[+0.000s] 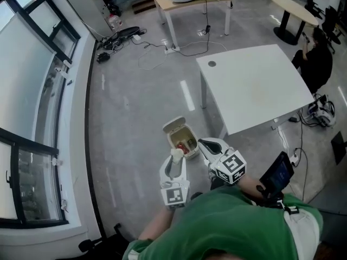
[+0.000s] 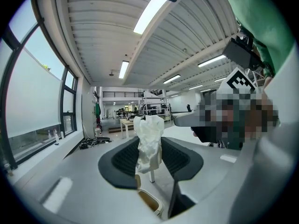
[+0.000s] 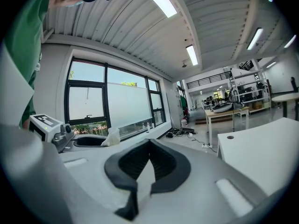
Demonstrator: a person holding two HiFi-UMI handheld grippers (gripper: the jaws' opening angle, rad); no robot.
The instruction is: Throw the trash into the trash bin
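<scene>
The pale grey concrete floor [image 1: 135, 118] takes up most of the head view. On it stand three tables: a large white square table [image 1: 255, 85] nearest, a light wooden table [image 1: 190, 1] further off with gear on it, and a round pale-topped table [image 1: 293, 7] at the far right.

Just beside the white table's near corner sits one small cream plastic trash bin [image 1: 172, 141] with its lid flipped open. Something red lies inside it, too small to identify.

There are two grippers, both low over the bin. The left gripper [image 2: 150, 154] pinches the only loose piece of trash in sight, a crumpled white paper wad [image 2: 149, 129] standing upright between its dark ribbed pads. In the head view the wad hangs at the bin's near left edge, and in the left gripper view the bin's rim shows just below and ahead of the jaws. The right gripper [image 3: 149, 146] holds nothing, with its jaws pressed together at the tips, and it sits beside the bin's right edge.

The step in hand looks like the drop itself. To do it well, the left gripper should bring the wad fully over the opening, not the rim, before spreading its jaws. Light paper can cling to a pad or drift aside, so a low release near the middle is safest. The right gripper should keep clear of the opening.
</scene>
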